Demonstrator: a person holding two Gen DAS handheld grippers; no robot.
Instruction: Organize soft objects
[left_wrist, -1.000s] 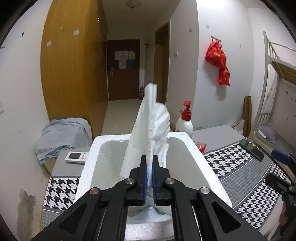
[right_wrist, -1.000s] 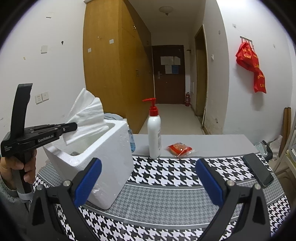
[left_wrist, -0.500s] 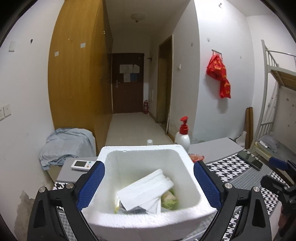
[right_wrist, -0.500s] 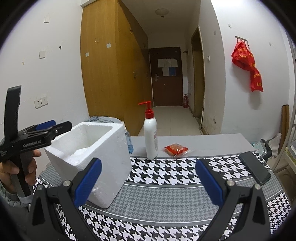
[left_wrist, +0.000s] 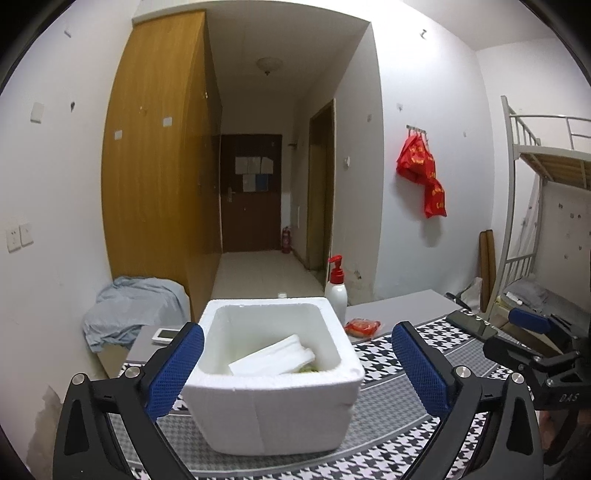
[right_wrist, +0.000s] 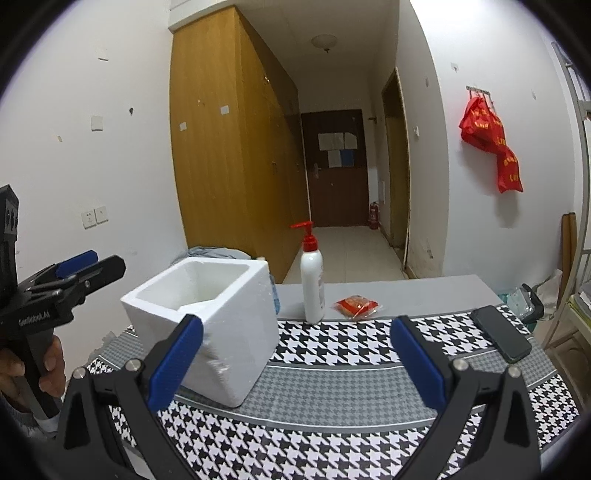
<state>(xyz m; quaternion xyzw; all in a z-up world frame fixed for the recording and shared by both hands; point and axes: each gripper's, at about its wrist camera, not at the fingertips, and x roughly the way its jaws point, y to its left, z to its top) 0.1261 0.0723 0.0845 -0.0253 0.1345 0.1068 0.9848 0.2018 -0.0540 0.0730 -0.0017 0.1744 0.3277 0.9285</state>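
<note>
White foam box (left_wrist: 271, 373), blocky, pebbly walls, sat on houndstooth cloth (right_wrist: 351, 347). Folded white tissue (left_wrist: 273, 356) lay slanted inside it, over something green. Left gripper (left_wrist: 295, 369) was spread wide, blue ribbed pads either side of the box, holding nothing. Right gripper (right_wrist: 295, 360) was also wide apart, empty. Smooth pump bottle (right_wrist: 312, 284) had a red top; label unreadable.

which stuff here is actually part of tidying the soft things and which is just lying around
Part of the job:
foam box
white tissue lying inside it
left gripper, open
right gripper, open

Just lying about:
pump bottle
red packet
phone
blue-grey cloth
</note>
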